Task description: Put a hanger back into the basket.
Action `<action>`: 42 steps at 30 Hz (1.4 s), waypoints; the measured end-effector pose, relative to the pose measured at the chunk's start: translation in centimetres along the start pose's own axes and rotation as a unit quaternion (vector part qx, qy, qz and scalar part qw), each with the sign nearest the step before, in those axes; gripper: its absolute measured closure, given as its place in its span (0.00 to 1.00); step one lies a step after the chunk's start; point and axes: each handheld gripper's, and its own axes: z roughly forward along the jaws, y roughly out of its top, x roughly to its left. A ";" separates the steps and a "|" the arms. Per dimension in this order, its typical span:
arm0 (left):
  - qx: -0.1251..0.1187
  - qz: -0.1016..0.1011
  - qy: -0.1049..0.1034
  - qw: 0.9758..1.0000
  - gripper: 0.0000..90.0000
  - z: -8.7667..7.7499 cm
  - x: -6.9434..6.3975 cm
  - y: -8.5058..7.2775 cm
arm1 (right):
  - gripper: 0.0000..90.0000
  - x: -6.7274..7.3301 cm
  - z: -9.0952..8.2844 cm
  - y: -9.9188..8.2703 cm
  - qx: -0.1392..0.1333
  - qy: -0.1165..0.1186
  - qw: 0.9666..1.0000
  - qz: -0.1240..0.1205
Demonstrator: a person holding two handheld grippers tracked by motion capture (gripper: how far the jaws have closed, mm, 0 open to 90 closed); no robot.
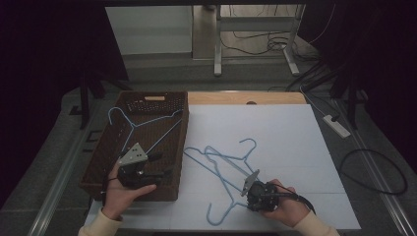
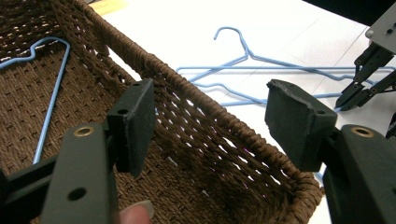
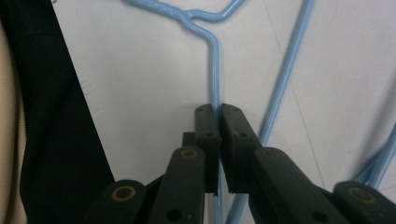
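Observation:
Two blue wire hangers (image 1: 221,164) lie crossed on the white table top (image 1: 275,132). My right gripper (image 1: 244,192) is low over them, shut on one hanger's thin wire (image 3: 214,60) just below its twisted neck; its pads (image 3: 208,121) pinch the wire. A second hanger's wire (image 3: 285,70) runs past on the right. A third blue hanger (image 1: 142,125) lies inside the brown woven basket (image 1: 183,142). My left gripper (image 1: 160,164) hovers over the basket's near right corner, open, with nothing between its pads (image 2: 135,116).
The basket's woven rim (image 2: 196,88) runs right under the left jaws. A bare wooden strip (image 1: 246,97) borders the table's far edge. A white power strip (image 1: 337,125) and cables lie on the floor to the right.

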 end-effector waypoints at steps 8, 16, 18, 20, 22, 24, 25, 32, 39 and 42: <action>-0.002 0.001 0.000 1.000 0.39 -0.1 -0.1 0.1 | 0.97 0.3 0.0 0.2 0.005 -0.008 1.000 -0.011; -0.006 0.003 0.001 1.000 0.40 -0.1 -0.2 0.1 | 0.98 0.0 -1.4 -0.3 -0.029 -0.016 0.999 -0.007; -0.006 0.006 0.001 1.000 0.40 0.0 -0.3 0.2 | 0.98 -0.2 -2.0 -0.4 -0.041 -0.016 0.999 -0.004; -0.006 0.008 0.000 1.000 0.40 0.1 -0.4 0.2 | 0.98 -0.3 -2.3 -0.5 -0.050 -0.019 0.999 -0.003; -0.006 0.014 -0.003 1.000 0.40 0.2 -0.7 0.4 | 0.98 -0.6 -3.2 -0.9 -0.071 -0.022 0.997 0.000; -0.007 0.018 -0.006 1.000 0.40 0.3 -0.9 0.7 | 0.98 -0.8 -4.0 -1.3 -0.090 -0.027 0.996 0.005; -0.008 0.020 -0.006 1.000 0.40 0.4 -1.0 0.8 | 0.98 -1.0 -4.4 -1.5 -0.097 -0.028 0.995 0.009; -0.009 0.037 -0.017 0.999 0.41 1.2 -2.1 1.9 | 0.98 -1.7 -6.1 -2.5 -0.138 -0.042 0.989 0.028; -0.001 0.059 -0.036 0.998 0.41 2.5 -3.4 3.1 | 0.98 -2.4 -7.4 -3.1 -0.175 -0.044 0.983 0.045; 0.007 0.069 -0.046 0.997 0.41 3.4 -4.0 3.6 | 0.98 -2.6 -7.8 -3.3 -0.184 -0.040 0.981 0.049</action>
